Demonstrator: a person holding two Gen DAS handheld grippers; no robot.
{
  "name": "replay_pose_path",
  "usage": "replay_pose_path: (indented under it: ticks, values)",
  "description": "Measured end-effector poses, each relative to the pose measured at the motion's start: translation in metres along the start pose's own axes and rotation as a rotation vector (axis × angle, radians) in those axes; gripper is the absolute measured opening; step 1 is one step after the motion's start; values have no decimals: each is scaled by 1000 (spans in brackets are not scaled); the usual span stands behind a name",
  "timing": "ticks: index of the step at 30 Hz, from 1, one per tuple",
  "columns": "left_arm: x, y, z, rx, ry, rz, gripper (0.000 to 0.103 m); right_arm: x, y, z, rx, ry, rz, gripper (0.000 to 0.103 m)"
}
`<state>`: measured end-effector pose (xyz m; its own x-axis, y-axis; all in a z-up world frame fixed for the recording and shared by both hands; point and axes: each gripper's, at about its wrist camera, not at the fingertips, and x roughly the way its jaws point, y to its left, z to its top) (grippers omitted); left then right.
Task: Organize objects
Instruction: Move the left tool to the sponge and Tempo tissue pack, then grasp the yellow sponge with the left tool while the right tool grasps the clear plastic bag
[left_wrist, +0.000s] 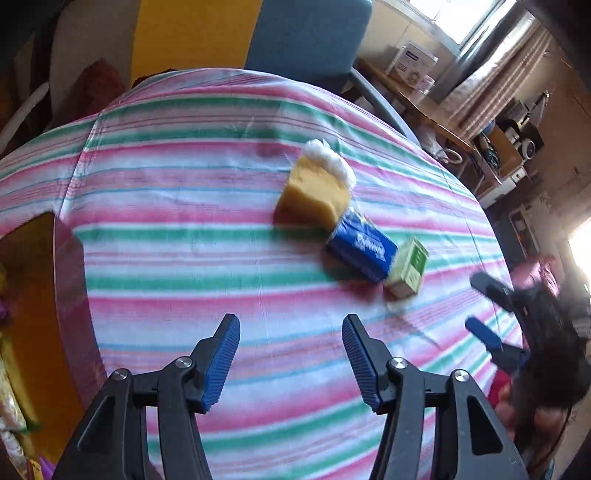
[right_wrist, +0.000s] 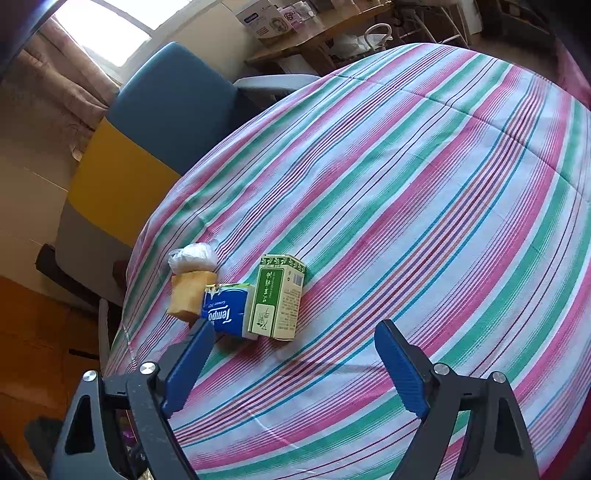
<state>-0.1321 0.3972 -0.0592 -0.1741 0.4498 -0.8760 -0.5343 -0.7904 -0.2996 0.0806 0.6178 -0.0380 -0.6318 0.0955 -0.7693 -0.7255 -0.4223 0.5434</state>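
A yellow sponge block (left_wrist: 314, 192) (right_wrist: 188, 295), a white crumpled wad (left_wrist: 334, 160) (right_wrist: 194, 256), a blue tissue pack (left_wrist: 360, 245) (right_wrist: 229, 308) and a green-and-cream carton (left_wrist: 408, 267) (right_wrist: 279, 297) stand in a tight row on the striped tablecloth (left_wrist: 221, 258) (right_wrist: 406, 184). My left gripper (left_wrist: 291, 363) is open over bare cloth, short of the row, with nothing between its fingers. My right gripper (right_wrist: 293, 363) is open too, just in front of the carton and the tissue pack, touching neither. In the left wrist view the right gripper (left_wrist: 480, 306) shows blurred at the right.
A blue and yellow chair (left_wrist: 288, 33) (right_wrist: 155, 122) stands behind the table. A brown box edge (left_wrist: 33, 295) with packets sits at the table's left. A wooden shelf with boxes (left_wrist: 413, 70) (right_wrist: 295, 26) lies beyond, by the window.
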Motion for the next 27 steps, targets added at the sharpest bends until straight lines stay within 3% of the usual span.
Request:
replay_pose_path:
  ticks: [2, 6, 12, 15, 18, 22, 24, 25, 27]
  values:
    - [10, -4, 14, 1, -2, 7, 71, 0, 1, -1, -2, 9, 16, 90]
    - [31, -16, 39, 20, -6, 18, 75, 0, 3, -2, -4, 22, 48, 90]
    - [65, -19, 75, -73, 24, -19, 79, -1, 4, -3, -9, 29, 81, 91]
    - [81, -22, 91, -101, 10, 14, 84, 1, 5, -4, -19, 38, 89, 91]
    - [97, -32, 105, -45, 6, 64, 87, 4, 7, -5, -33, 55, 93, 91]
    - [119, -44, 111, 49, 46, 98, 87, 7, 7, -6, -39, 72, 96, 91]
    - [128, -47, 106, 106, 81, 125, 81, 8, 7, -6, -36, 78, 96, 91]
    - [125, -46, 103, 117, 61, 121, 72, 9, 7, -6, -36, 79, 96, 91]
    - [115, -36, 95, 97, 44, 72, 66, 9, 7, -6, -39, 78, 85, 91]
